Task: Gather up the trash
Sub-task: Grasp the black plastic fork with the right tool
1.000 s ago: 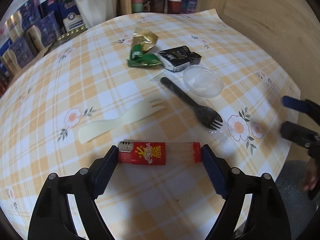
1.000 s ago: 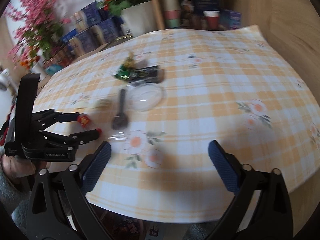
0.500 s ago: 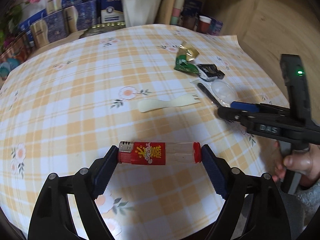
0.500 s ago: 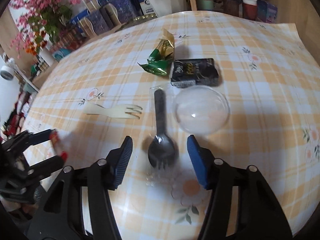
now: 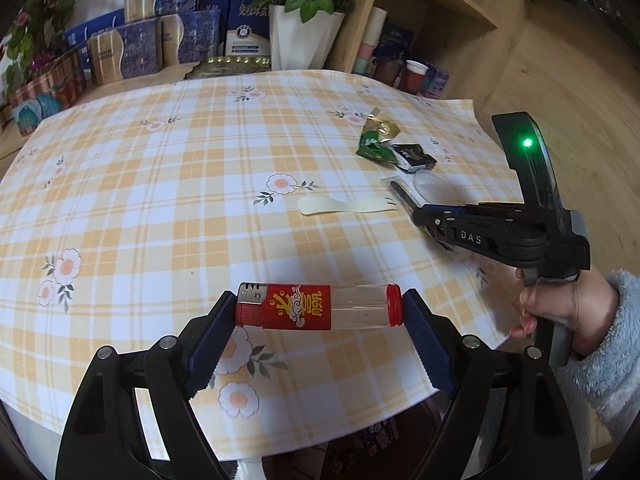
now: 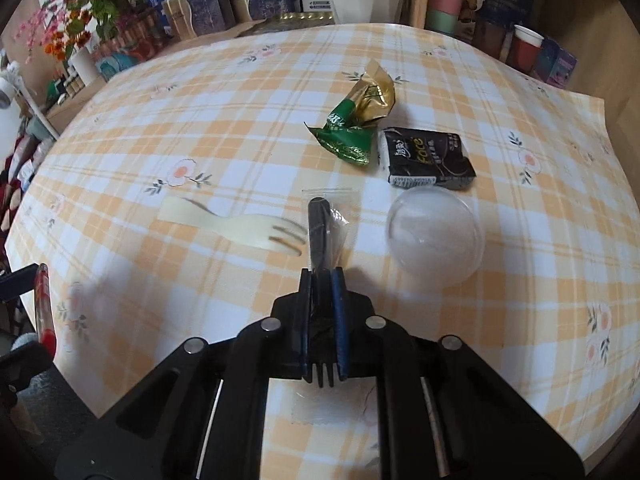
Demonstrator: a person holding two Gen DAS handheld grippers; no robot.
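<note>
A red lighter [image 5: 318, 306] is held crosswise; a wrapped black fork [image 6: 320, 236], cream fork [image 6: 236, 226], clear lid [image 6: 436, 232], green wrapper [image 6: 356, 120] and black packet [image 6: 428, 158] lie on the checked cloth.

Wrapper [image 6: 354, 120] left of tissue pack [image 6: 428, 158]; lid [image 6: 436, 236] before pack.

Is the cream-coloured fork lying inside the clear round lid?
No, the cream fork lies flat on the tablecloth, left of the black fork, while the clear lid sits apart on the right.

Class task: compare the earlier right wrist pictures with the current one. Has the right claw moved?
Yes. The right claw has swung in over the table from open cloth to the black fork, beside the clear lid, and is closing on it.
</note>
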